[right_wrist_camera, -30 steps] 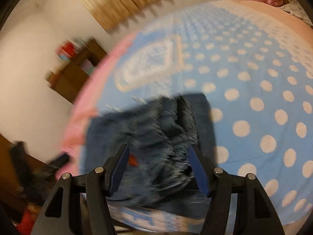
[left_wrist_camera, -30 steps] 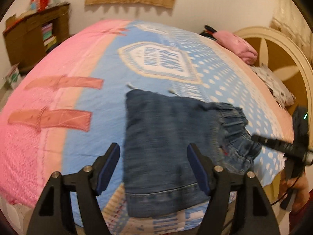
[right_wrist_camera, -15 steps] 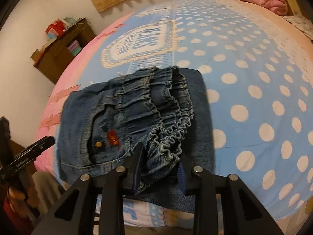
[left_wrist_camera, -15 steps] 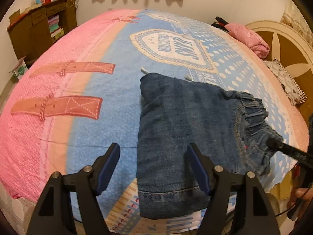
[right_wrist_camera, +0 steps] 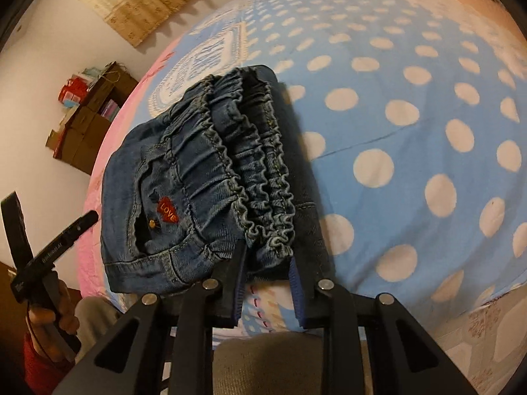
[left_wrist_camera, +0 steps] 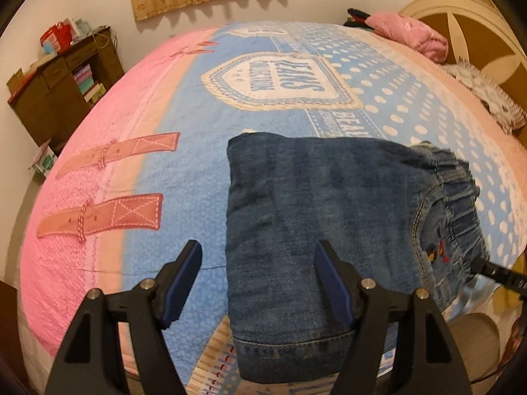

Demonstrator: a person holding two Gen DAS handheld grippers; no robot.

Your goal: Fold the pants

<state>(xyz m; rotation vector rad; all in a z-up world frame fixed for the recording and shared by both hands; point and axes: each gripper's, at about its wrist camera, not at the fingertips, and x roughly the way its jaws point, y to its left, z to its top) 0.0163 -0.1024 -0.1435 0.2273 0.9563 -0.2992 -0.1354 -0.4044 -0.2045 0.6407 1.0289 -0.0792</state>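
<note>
Right wrist view: your right gripper (right_wrist_camera: 266, 273) has its blue-padded jaws drawn in narrow around the gathered waistband (right_wrist_camera: 260, 177) of the pants (right_wrist_camera: 184, 177); the bunched elastic sits between the pads, so it looks like a grip, though the contact itself is partly hidden. The pants are dark blue denim, already folded into a compact, thick rectangle lying near the front edge of the bed (right_wrist_camera: 428, 131), with the ruffled waistband toward the bed's right side and a hemmed cuff at the very front edge. A small red heart patch (right_wrist_camera: 168, 210) reading LOVE sits beside a pocket seam.

Left wrist view shows your left gripper (left_wrist_camera: 258, 283) hovering above the folded left edge of the pants (left_wrist_camera: 313, 214), jaws spread wide and holding nothing. The bedcover (left_wrist_camera: 184, 138) is a quilted cotton print, pink at the left side, pale blue with white dots at the right.

Judging by the layers, the fold is well along. The next move likely calls for lifting the waistband end over toward the left fold, keeping the stiff denim layers aligned so they do not slide apart.
</note>
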